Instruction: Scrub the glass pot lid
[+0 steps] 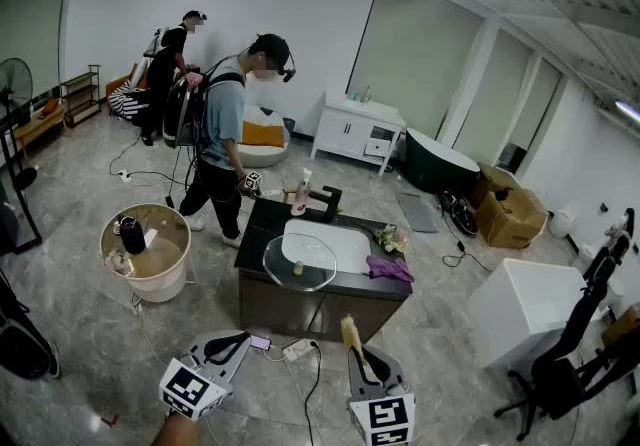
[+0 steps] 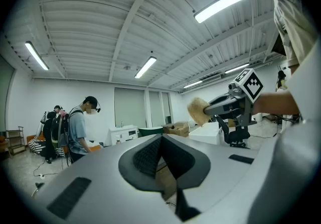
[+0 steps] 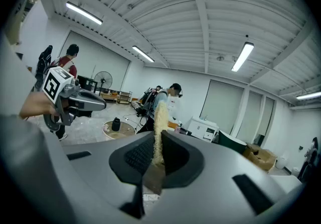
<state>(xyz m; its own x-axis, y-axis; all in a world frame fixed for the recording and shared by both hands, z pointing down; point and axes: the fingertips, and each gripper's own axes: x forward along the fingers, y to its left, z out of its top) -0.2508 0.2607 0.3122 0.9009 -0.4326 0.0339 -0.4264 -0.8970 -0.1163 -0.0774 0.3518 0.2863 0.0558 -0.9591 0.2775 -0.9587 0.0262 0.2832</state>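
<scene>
The glass pot lid (image 1: 299, 261) lies flat on the dark counter (image 1: 330, 291), overlapping the front left rim of the white sink (image 1: 335, 244). Both grippers hang low over the floor, well short of the counter. My left gripper (image 1: 240, 340) (image 2: 161, 140) is shut with nothing between its jaws. My right gripper (image 1: 350, 334) (image 3: 156, 140) is shut on a tan scrub sponge (image 1: 349, 330) (image 3: 160, 122) that sticks up past the pads. In the left gripper view, the right gripper (image 2: 220, 107) shows with the sponge (image 2: 199, 111) at its tip. The left gripper (image 3: 80, 98) appears in the right gripper view.
A person with a backpack (image 1: 228, 124) stands at the counter's far left corner; another person (image 1: 170, 69) is further back. A round tub (image 1: 147, 252) stands left of the counter. A purple cloth (image 1: 388, 267) lies on the counter. A power strip and cables (image 1: 298, 347) lie on the floor.
</scene>
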